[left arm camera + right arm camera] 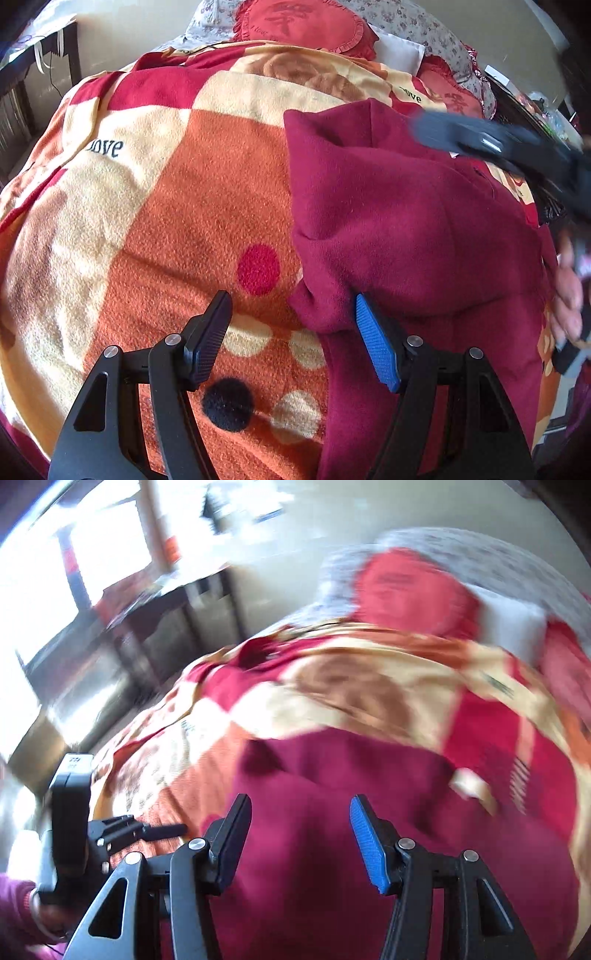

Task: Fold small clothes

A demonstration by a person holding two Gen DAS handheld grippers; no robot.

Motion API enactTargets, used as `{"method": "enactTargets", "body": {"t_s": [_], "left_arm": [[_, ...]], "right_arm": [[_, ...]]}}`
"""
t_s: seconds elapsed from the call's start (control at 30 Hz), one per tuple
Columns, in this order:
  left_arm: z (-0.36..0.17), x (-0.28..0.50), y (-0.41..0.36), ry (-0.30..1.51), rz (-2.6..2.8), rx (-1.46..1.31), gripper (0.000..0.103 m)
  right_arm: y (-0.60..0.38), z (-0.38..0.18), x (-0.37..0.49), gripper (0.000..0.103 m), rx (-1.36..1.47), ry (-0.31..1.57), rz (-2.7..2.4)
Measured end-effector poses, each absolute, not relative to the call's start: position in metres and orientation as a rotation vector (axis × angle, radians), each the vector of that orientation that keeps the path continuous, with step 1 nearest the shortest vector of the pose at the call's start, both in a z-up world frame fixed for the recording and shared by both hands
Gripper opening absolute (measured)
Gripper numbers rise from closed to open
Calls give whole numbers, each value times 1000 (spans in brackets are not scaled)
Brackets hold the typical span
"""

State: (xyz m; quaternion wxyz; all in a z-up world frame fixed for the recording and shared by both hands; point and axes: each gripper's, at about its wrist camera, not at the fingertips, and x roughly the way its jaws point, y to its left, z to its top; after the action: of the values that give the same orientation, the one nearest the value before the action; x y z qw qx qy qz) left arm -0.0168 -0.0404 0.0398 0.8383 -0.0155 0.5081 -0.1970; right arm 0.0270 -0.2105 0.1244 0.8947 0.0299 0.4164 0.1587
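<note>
A dark red knit garment (406, 240) lies spread on the right half of a patterned blanket (166, 221); its left edge is bunched into a small fold. My left gripper (291, 302) is open just above that fold, its blue pad (376, 347) over the cloth and its black pad (210, 339) over bare blanket. My right gripper (299, 801) is open over the same garment (332, 849), with nothing between its fingers. This view is motion-blurred. Its dark body (517, 147) streaks across the garment's far right corner in the left wrist view.
Red frilled pillows (303, 26) and a floral sheet lie at the head of the bed. A dark table (159, 620) stands beside the bed by a bright window. A hand (569, 295) shows at the right edge; another hand in a pink sleeve (22, 897) holds the left tool.
</note>
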Motion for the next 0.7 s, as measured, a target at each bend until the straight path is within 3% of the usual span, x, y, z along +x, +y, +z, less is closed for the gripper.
{"method": "enactTargets", "body": {"t_s": [0.17,0.27,0.3,0.53,0.7], "left_arm": [[34,-18,-35,1081,-426,-71,69],[33,-20,-34,1077,-429,-76,69],[33,-21,-33,1073,-430,-76,69],[32,-21,-32,1068,-431,-69,69],[52,-25,-30,1012,-418,-32,69]], "right_arm": [[-163,95,83,53,18,950,455],[-150,72,106,18,0,1016,478],[-148,66,111,12,-6,1027,460],[-153,44,130,9,124,999,370],[-175,74,99,11,198,992,380]]}}
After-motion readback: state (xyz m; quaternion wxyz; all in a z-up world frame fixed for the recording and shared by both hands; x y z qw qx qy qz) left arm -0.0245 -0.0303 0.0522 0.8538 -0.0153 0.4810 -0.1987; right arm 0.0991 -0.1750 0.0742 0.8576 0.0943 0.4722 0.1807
